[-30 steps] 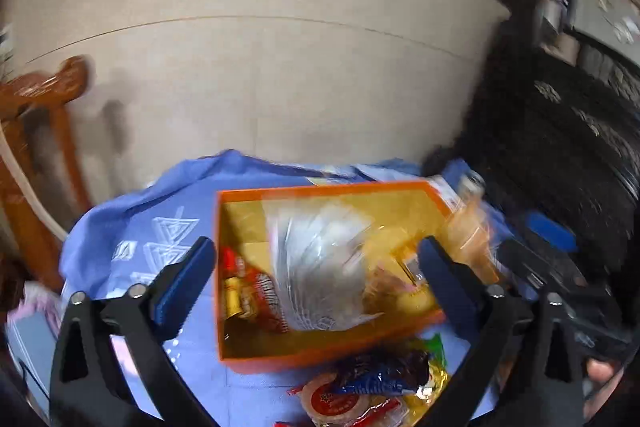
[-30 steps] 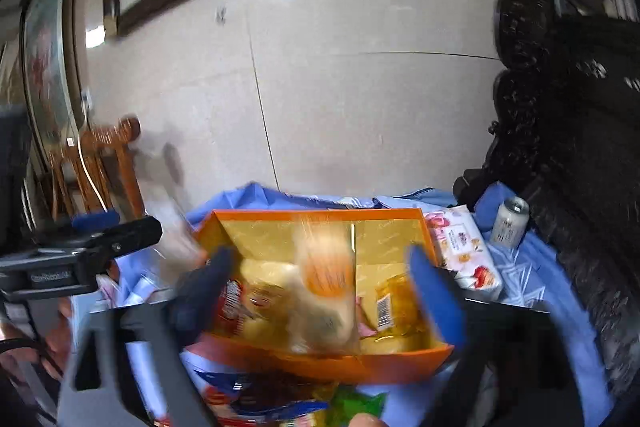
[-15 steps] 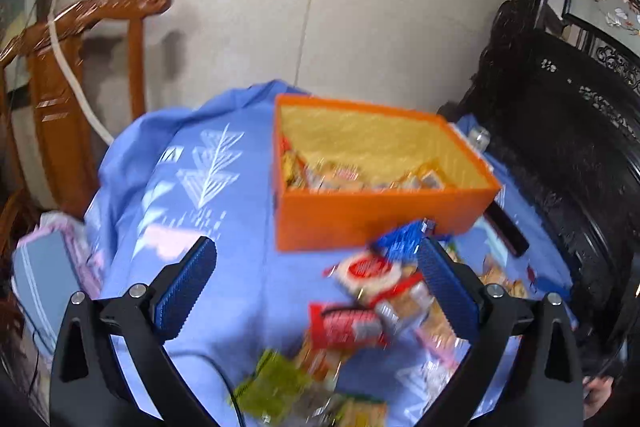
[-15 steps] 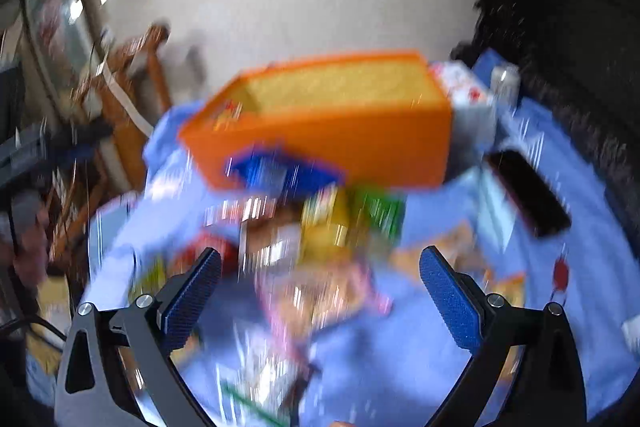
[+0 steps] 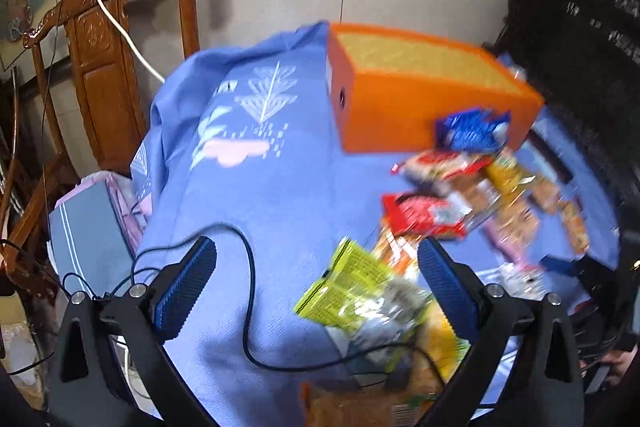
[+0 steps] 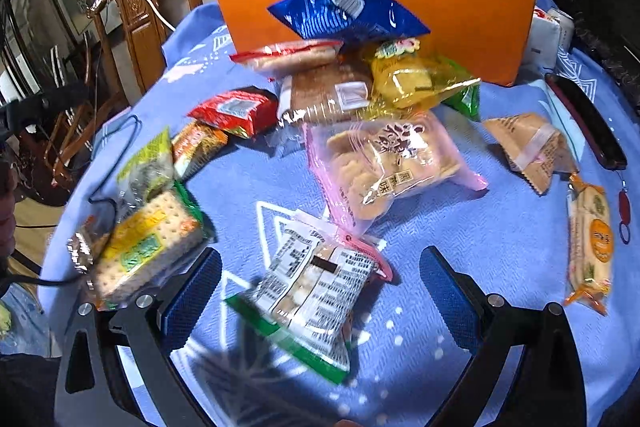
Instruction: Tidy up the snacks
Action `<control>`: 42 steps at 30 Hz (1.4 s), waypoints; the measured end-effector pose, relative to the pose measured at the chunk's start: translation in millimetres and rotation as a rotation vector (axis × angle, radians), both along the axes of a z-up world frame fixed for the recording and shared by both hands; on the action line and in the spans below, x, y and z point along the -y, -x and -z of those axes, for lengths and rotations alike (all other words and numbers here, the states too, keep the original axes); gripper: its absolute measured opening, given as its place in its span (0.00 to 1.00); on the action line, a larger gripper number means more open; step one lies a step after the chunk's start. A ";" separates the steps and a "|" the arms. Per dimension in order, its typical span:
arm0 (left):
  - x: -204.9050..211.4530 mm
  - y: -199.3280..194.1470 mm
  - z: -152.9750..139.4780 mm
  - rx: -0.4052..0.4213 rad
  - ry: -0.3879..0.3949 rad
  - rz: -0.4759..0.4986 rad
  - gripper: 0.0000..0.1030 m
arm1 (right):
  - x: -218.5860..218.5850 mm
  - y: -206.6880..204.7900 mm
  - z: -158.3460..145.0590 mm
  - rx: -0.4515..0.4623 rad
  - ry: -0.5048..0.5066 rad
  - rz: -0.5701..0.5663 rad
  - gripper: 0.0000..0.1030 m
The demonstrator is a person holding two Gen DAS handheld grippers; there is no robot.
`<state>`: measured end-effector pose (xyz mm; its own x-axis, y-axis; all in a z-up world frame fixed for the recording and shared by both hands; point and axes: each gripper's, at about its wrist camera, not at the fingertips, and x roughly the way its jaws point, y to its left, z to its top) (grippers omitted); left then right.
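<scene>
Snack packets (image 6: 384,163) lie scattered mid-tablecloth (image 6: 460,247), before the orange box (image 6: 460,19) at its far edge. Right gripper (image 6: 320,291) and left gripper (image 5: 316,287) hover empty, jaws spread, apparently choosing another packet.

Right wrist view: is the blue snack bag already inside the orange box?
No. The blue snack bag leans against the outside front wall of the orange box, above the other packets on the cloth.

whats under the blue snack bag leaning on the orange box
The blue snack bag leans on the orange box, resting on a red-edged packet and a brown bread pack. Whatever lies deeper in that pile is covered.
</scene>
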<state>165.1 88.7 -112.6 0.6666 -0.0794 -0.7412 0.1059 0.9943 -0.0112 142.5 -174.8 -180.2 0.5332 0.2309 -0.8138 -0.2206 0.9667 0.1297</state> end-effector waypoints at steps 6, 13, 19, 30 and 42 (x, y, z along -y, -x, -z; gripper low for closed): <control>9.4 -13.2 34.4 -0.088 0.002 0.015 0.96 | -11.6 2.2 10.7 0.005 0.090 -0.005 0.96; 31.5 -23.4 72.3 -0.135 -0.057 0.115 0.96 | -15.5 6.0 12.5 0.024 0.129 -0.006 0.96; 45.8 -26.5 94.1 -0.214 -0.072 0.256 0.96 | -14.0 6.3 13.3 0.028 0.126 -0.005 0.97; 33.4 7.4 89.0 -0.260 -0.073 0.249 0.96 | -12.9 6.6 14.0 0.034 0.126 -0.005 0.97; 9.4 29.1 69.6 -0.231 -0.047 0.180 0.96 | -12.7 6.6 14.1 0.033 0.126 -0.005 0.97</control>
<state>136.0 79.3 -182.2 0.4579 -0.1429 -0.8774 0.2810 0.9597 -0.0096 135.9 -162.2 -194.4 0.5596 0.1309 -0.8184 -0.2277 0.9737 0.0001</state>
